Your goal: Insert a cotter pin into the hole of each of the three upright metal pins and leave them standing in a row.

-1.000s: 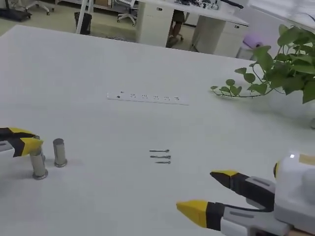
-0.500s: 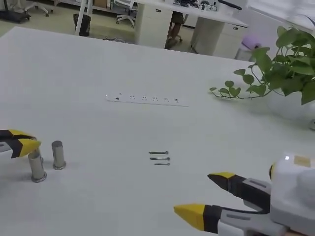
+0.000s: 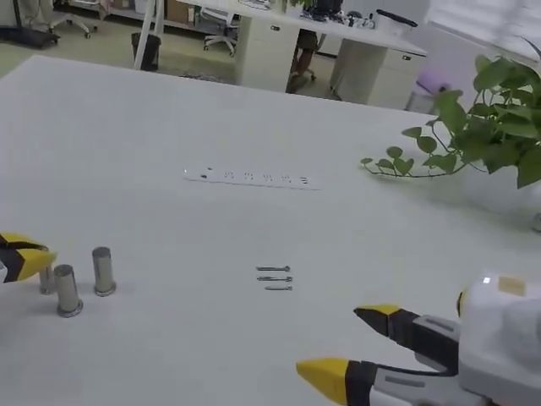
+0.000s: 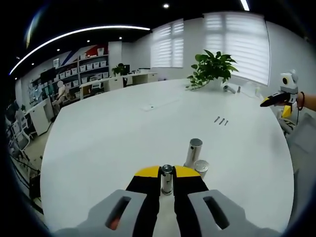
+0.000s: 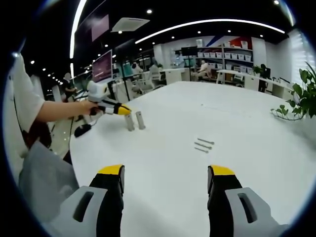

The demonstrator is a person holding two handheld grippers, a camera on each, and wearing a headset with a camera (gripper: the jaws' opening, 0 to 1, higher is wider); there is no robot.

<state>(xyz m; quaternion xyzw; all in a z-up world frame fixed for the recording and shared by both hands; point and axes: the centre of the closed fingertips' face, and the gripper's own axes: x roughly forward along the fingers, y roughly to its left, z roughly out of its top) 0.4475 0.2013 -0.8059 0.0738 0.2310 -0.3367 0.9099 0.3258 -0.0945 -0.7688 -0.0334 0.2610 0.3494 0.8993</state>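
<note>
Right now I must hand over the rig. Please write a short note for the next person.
Left gripper: shut on one metal pin, which stands on the table.
Right gripper: open, empty, above the table.
The other two metal pins stand close beside the held one. Three cotters lie loose at mid-table.
Done: no cotter is inserted.
Left: pick up each cotter, insert all three, and leave the pins in a row.
</note>
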